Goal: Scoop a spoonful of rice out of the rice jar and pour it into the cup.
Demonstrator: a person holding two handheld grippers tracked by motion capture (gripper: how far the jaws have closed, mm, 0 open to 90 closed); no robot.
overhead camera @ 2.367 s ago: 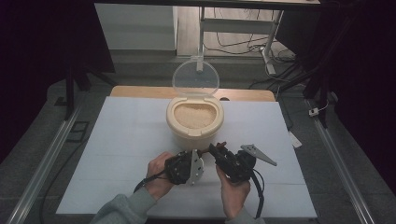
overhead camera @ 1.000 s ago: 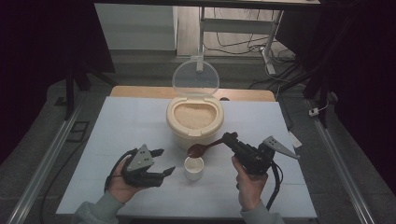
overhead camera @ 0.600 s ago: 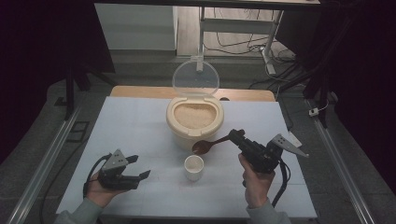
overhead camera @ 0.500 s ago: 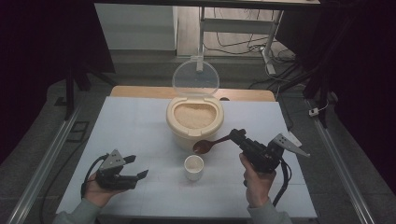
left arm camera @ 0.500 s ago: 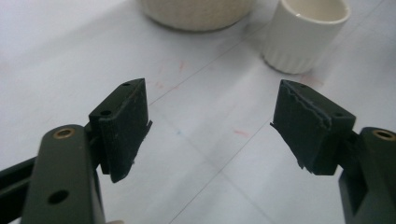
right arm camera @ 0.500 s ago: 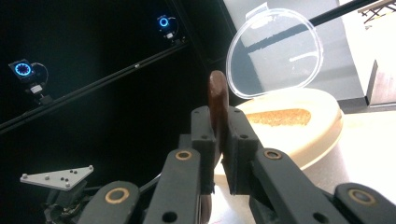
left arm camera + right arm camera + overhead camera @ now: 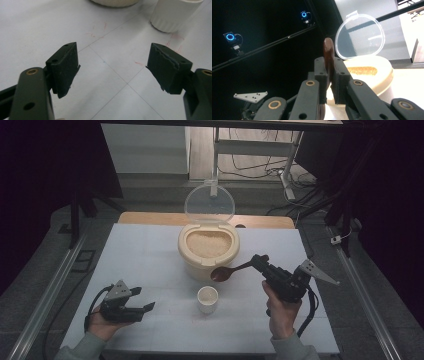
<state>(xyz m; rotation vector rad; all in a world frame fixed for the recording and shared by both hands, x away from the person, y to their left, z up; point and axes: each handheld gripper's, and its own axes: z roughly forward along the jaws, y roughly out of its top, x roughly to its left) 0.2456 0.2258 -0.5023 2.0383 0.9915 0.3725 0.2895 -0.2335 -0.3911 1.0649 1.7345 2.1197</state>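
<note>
The right gripper (image 7: 258, 261) clamps a wooden spoon (image 7: 226, 272), its bowl beside the rice container (image 7: 208, 251), above the white cup (image 7: 207, 299). The right gripper view shows the jaws pinching the handle. The left gripper (image 7: 112, 67) hangs spread wide over bare tabletop (image 7: 32, 30).

My brown wooden spoon (image 7: 231, 271) hung bowl-first over the small white ribbed cup (image 7: 207, 299), just before the open cream rice bin (image 7: 208, 252).

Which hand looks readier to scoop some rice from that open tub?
Right. The right gripper already clamps the wooden spoon, whose bowl sits beside the rice container. The left gripper rests open and empty near the table's front left.
</note>
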